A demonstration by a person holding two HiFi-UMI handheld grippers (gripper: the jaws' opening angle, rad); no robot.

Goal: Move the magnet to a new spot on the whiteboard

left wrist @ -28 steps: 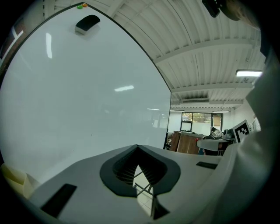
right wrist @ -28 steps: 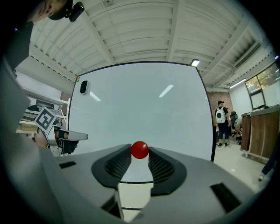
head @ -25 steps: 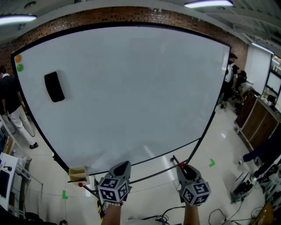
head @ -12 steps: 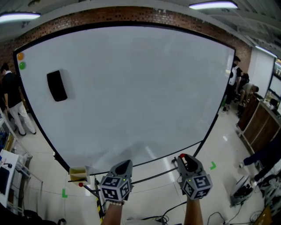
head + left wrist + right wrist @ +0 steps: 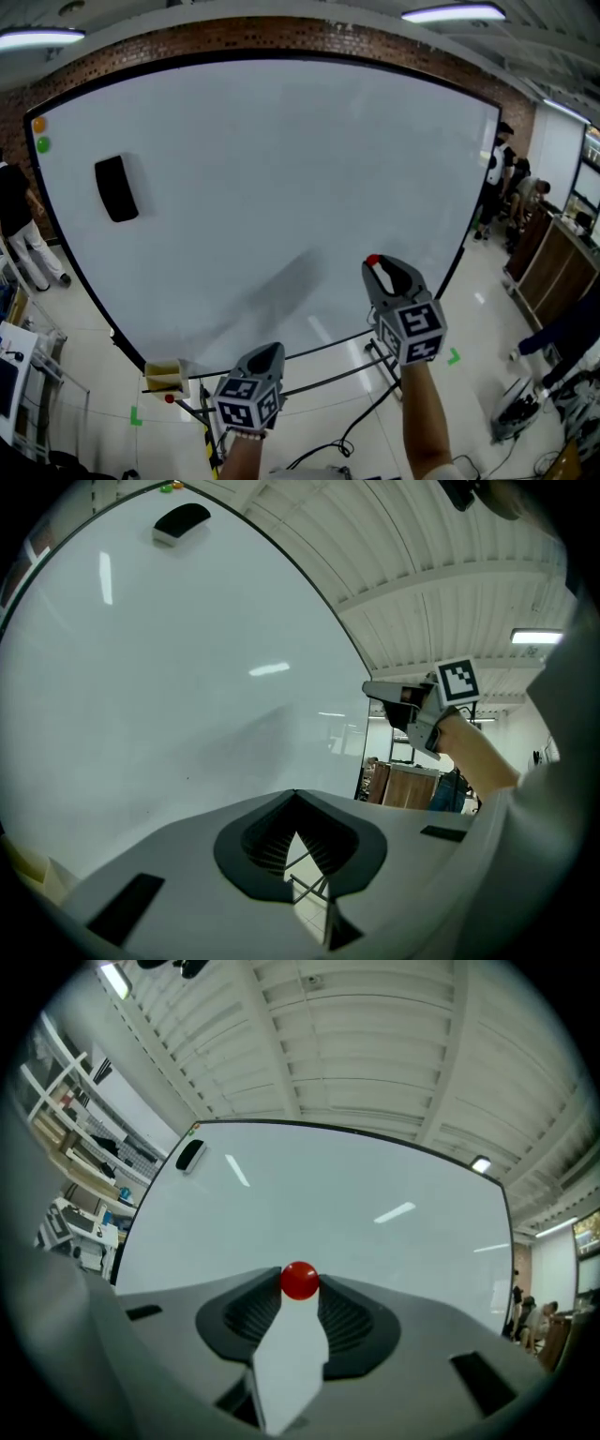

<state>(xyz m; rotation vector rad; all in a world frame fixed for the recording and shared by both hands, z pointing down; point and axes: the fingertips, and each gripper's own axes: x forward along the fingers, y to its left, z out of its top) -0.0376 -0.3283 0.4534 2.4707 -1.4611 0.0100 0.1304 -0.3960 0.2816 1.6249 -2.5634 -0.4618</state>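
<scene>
A big whiteboard [image 5: 262, 187] stands by a brick wall [image 5: 234, 37]. Your right tongs [image 5: 299, 1290] pinch a round red magnet [image 5: 299, 1280] facing the board. Your left tongs [image 5: 295, 797] are closed.

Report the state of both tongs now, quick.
Left tongs: closed, holding nothing.
Right tongs: closed on the small round red magnet.

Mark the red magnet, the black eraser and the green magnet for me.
red magnet [image 5: 300, 1280]: right gripper view, middle of its round face
black eraser [image 5: 116, 187]: head view, middle of its body
green magnet [image 5: 42, 144]: head view, its centre
</scene>
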